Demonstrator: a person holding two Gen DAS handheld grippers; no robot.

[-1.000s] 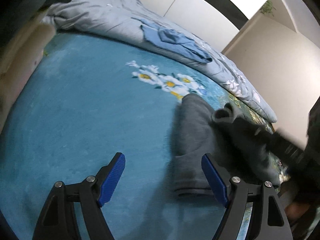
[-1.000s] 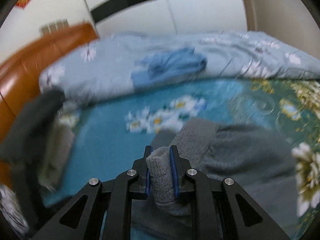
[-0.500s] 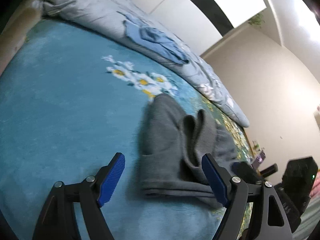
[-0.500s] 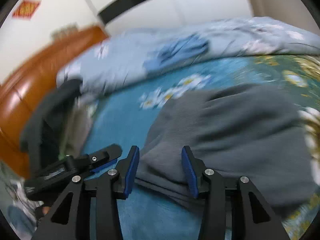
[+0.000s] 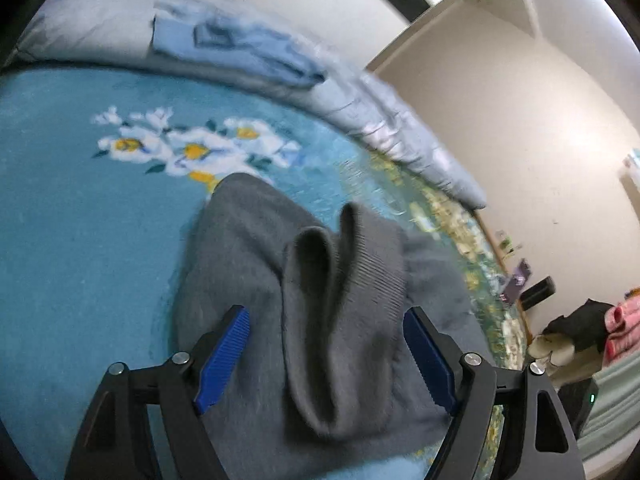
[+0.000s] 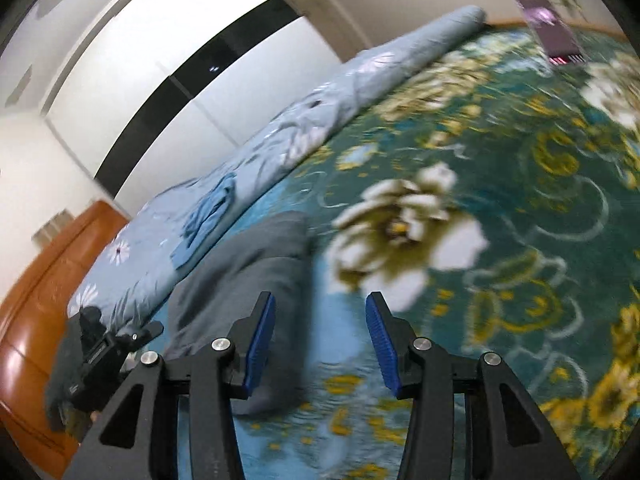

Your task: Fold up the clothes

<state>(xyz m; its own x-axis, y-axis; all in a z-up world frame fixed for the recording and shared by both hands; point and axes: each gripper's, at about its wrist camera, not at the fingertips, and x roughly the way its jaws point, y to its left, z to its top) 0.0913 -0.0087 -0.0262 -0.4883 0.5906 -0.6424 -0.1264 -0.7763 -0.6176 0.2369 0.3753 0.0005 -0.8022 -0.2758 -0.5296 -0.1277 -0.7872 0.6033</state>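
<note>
The soft grey knit sweater [image 5: 256,280] lies bunched on the teal blanket with white and yellow flowers [image 5: 80,208] that covers the bed. A second ago my right hand-held gripper [image 6: 320,336] pinched its ribbed cuff [image 5: 360,264]. Now that cuff lies dropped on top of the sweater, and my right jaws stand apart over bare blanket, with the sweater [image 6: 248,272] off to their left side. My left hand-held gripper [image 5: 324,356] has slid over the sweater. Before, it hung over plain blanket beside it. Its jaws are wide apart, one on each side of the folded cuff, gripping nothing. Behind, a folded light blue cloth [image 5: 236,48] sits on the pale blue flowered quilt [image 5: 392,120].
</note>
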